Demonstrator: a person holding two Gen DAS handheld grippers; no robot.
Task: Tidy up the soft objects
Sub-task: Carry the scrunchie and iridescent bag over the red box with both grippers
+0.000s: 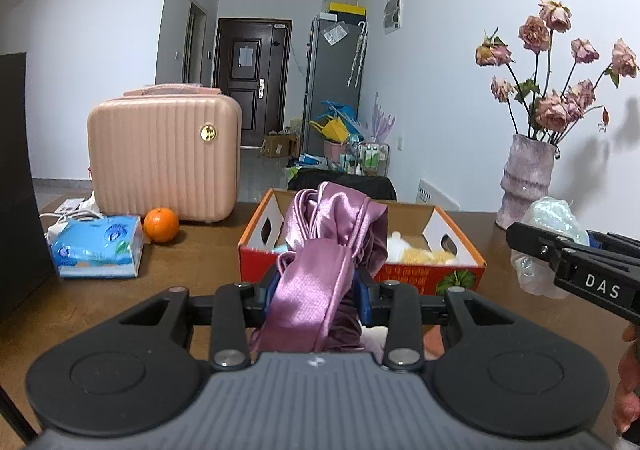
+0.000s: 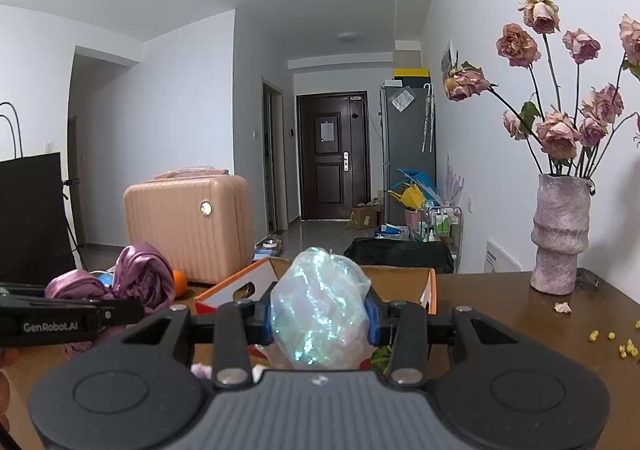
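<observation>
Brown wood with a dull sheen makes the table (image 1: 200, 262), and white walls run back to a dark panelled door (image 1: 250, 76). At the far left of the left wrist view lies a soft blue plastic tissue pack (image 1: 98, 248), then a round orange (image 1: 161, 225) just in front of a ribbed, hard-shelled pink case (image 1: 164, 154) with a small gold badge.

Centre frame, the left gripper (image 1: 316, 290) is clenched on a bunched mauve satin cloth (image 1: 320, 246), its blue pads pressing into the glossy folds from both sides; the cloth stands up out of the grip in smooth, ribbon-like pleats. Behind it sits an open cardboard box (image 1: 456, 278) with an orange rim, red printed front and cut-out handle holes, with something fluffy, white and yellowish, inside (too hidden to name).

To the right, the right gripper (image 2: 320, 320) grasps a crinkled iridescent bag (image 2: 320, 306), a rounded, translucent bundle that glints green and pink, squeezed between the blue pads and held in front of the same box. A hand (image 1: 630, 382) shows at the edge of the left view beneath that gripper.

Farthest right stands a lumpy, ridged mauve vase (image 2: 560, 234) of dried, drooping pink roses (image 2: 558, 134), with yellow crumbs (image 2: 624, 346) and a fallen petal (image 2: 562, 307) scattered on the wood nearby.
</observation>
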